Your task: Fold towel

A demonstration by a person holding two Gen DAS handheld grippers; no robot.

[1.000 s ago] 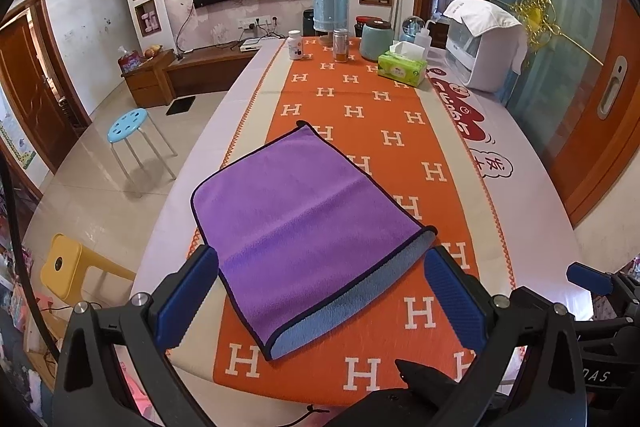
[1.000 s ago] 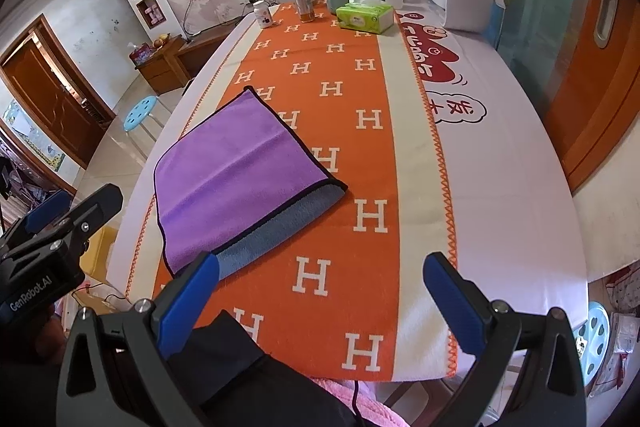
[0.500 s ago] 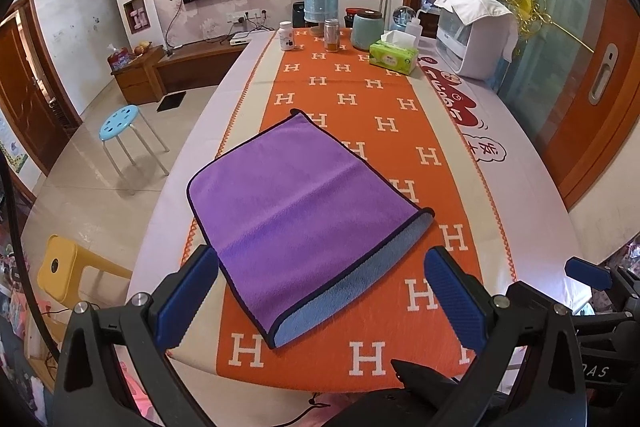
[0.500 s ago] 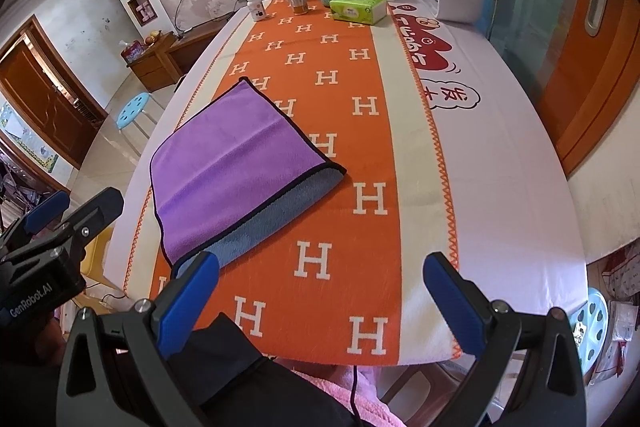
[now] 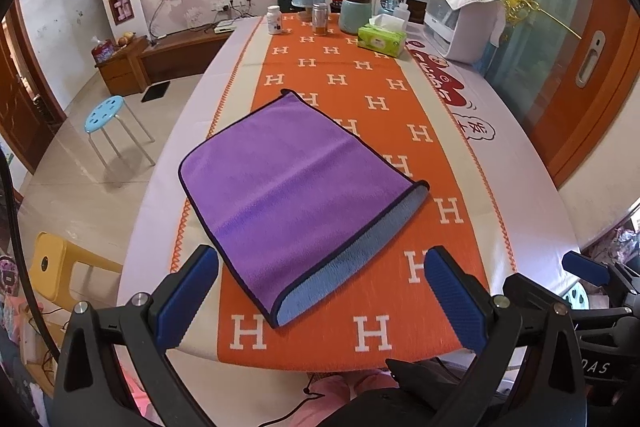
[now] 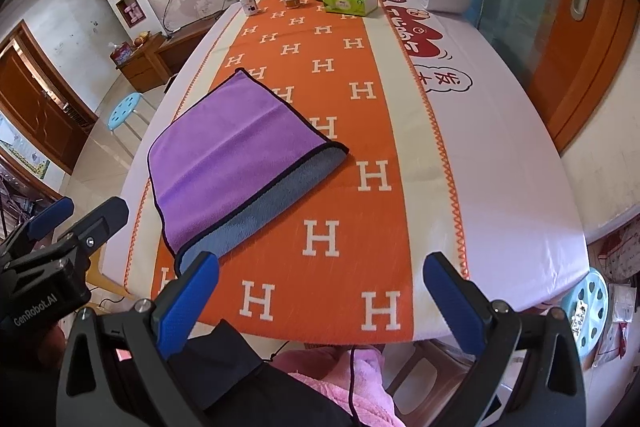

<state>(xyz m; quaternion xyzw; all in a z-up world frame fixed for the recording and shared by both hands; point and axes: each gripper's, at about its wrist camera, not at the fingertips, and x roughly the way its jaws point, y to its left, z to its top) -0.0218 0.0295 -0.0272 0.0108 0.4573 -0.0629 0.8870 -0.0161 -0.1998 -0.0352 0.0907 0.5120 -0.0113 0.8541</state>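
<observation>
The desk (image 5: 516, 163) carried one purple towel (image 5: 288, 187), one tissue box (image 5: 382, 40), one white bottle (image 5: 274, 20) and one glass jar (image 5: 320, 19); two tools, the left tool (image 5: 320, 295) and the right tool (image 6: 320, 295), showed.

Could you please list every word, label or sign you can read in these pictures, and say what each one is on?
"H", repeated in white across the orange table runner.
"GenRobot.AI", on the body of the left gripper.
"DAS", end of a cut-off word, on the right gripper.
Red characters on the white tablecloth: not legible to me.
Labels on the tissue box and white bottle: too small.
</observation>
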